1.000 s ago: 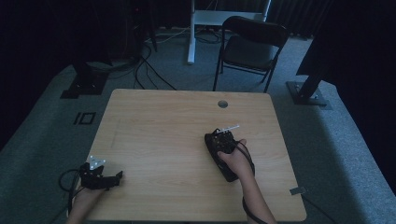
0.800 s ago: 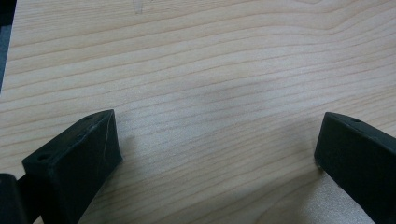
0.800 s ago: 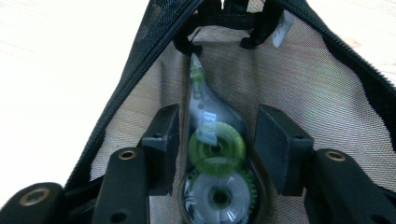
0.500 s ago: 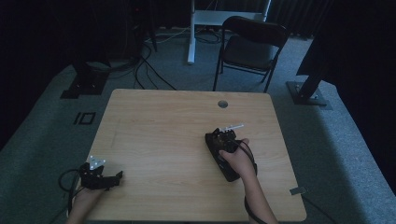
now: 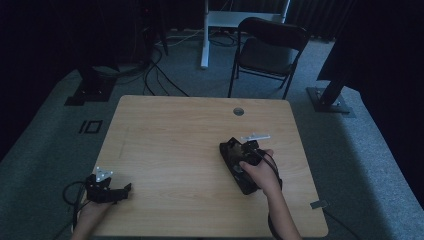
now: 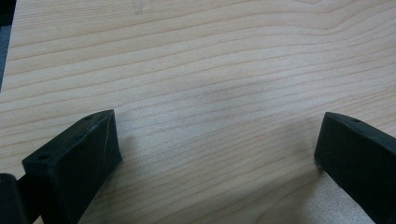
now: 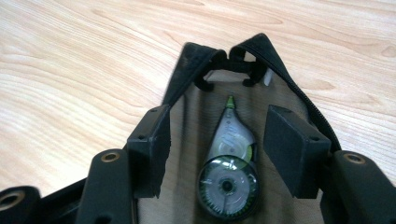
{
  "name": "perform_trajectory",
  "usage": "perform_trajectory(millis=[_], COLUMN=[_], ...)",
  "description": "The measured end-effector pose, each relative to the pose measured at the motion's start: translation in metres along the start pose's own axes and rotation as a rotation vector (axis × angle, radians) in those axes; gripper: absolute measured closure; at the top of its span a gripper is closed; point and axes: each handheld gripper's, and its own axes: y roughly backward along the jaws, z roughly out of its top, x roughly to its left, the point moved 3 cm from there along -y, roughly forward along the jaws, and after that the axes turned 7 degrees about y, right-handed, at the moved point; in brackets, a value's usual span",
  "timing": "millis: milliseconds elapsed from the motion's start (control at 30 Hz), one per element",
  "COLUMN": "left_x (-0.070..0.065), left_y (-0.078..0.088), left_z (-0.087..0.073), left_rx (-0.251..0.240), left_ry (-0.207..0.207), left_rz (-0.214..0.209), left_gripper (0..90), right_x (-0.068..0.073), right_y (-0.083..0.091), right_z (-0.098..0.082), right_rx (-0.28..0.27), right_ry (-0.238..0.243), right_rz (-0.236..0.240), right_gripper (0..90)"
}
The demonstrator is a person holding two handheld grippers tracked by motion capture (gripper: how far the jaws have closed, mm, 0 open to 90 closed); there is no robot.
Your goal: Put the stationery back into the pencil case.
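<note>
A black zip pouch (image 7: 184,100) lies open on the wooden table (image 5: 170,140), right of centre. Inside it lies a green and clear correction tape roller (image 7: 229,172), its tip pointing away from me. My right gripper (image 7: 219,116) hovers over the pouch mouth with one jaw on each side of the roller. Its jaws have just been opening, and the pads stand clear of the roller. From above, the right gripper (image 5: 240,152) sits over the pouch (image 5: 243,186), held by a hand. My left gripper (image 6: 219,135) rests open at the table's near left corner (image 5: 125,190), with bare wood between its jaws.
A round cable hole (image 5: 238,111) sits near the table's far edge. A black folding chair (image 5: 267,50) stands behind the table. Stand bases (image 5: 330,100) and cables (image 5: 150,75) lie on the grey carpet around it.
My right hand and gripper have shifted slightly over the pouch. The left hand and gripper have kept still.
</note>
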Motion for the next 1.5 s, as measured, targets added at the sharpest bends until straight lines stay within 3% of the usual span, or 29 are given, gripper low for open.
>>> perform_trajectory(millis=[200,333,467,967,1200,1500], left_x=[0.0,0.0,0.0,0.0,0.0,0.0], left_y=[0.0,0.0,0.0,0.0,0.0,0.0], left_z=[0.0,0.0,0.0,0.0,0.0,0.0], left_rx=[0.001,0.001,0.001,0.0,0.0,0.0], left_ry=[0.0,0.0,0.0,0.0,0.0,0.0], left_rz=[0.0,0.0,0.0,0.0,0.0,0.001], left_gripper=[0.2,0.2,0.2,0.1,0.1,0.2], right_x=[0.001,-0.003,-0.013,-0.034,-0.049,-0.066], right_y=[0.014,0.022,0.029,0.048,0.051,0.052], right_z=[0.001,0.002,0.0,-0.012,-0.023,-0.04], right_rx=[-0.058,-0.094,-0.138,-0.198,-0.237,-0.235], right_ry=[0.015,0.025,-0.004,-0.008,-0.042,-0.066], right_rz=[0.014,-0.003,-0.022,-0.06,-0.105,-0.127], right_gripper=[37.4,32.1,29.6,27.2,26.7,25.5])
